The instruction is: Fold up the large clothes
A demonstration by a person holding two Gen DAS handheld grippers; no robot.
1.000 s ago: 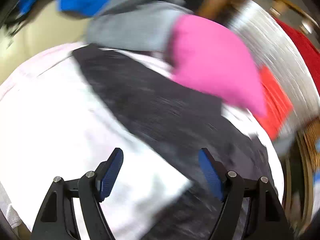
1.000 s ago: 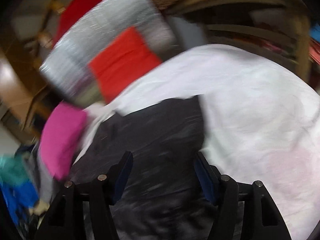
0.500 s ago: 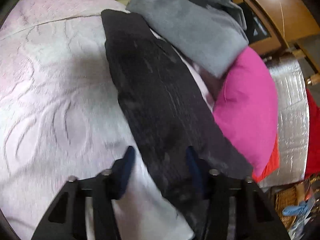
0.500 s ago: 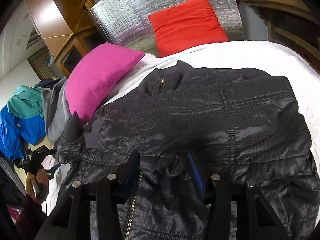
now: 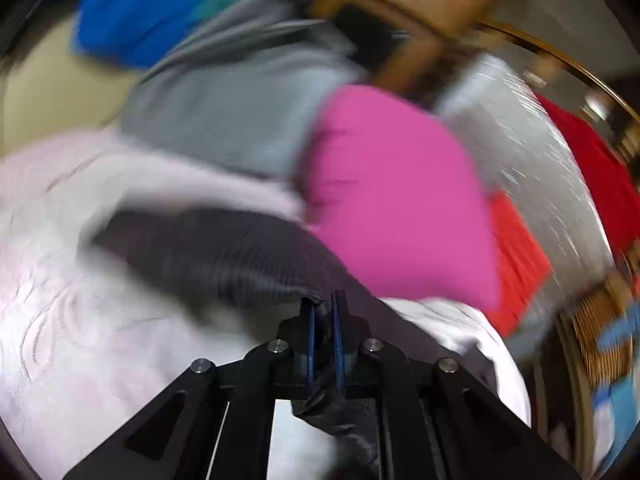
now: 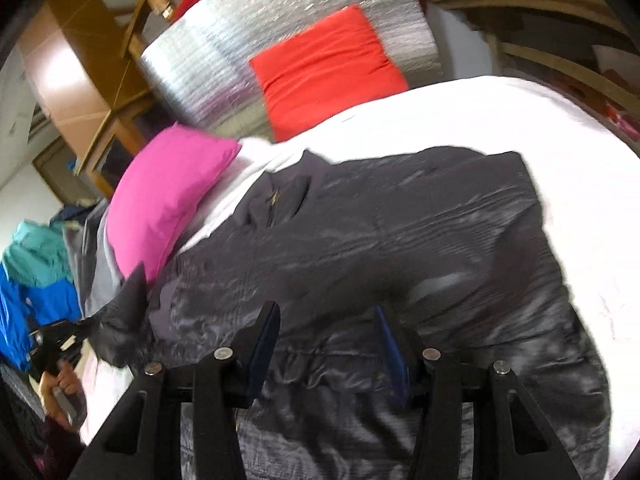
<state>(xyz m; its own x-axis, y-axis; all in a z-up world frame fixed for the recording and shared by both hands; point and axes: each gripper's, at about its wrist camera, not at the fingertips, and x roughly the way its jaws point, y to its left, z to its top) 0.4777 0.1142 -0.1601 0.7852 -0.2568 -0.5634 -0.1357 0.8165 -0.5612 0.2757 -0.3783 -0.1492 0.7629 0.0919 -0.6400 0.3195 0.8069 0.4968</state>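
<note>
**Dark jacket spread on bed, one edge pinched by left gripper**

A white bedspread (image 6: 560, 184) is being occupied across the centre of the right wrist view by the dark jacket (image 6: 400, 240), which is lying flat. A silver quilted headboard (image 6: 280, 40) is being seen at upper centre, with a red cushion (image 6: 324, 72) leaning against it and a pink pillow (image 6: 160, 196) resting at centre left, just beside the jacket's collar end. The right gripper (image 6: 328, 344) is being held over the jacket at lower centre, its jaws standing partly apart with fabric below them; contact cannot be told. In the blurred left wrist view, the left gripper (image 5: 323, 312) is being kept clamped tight on a fold of the jacket at lower centre.
</note>
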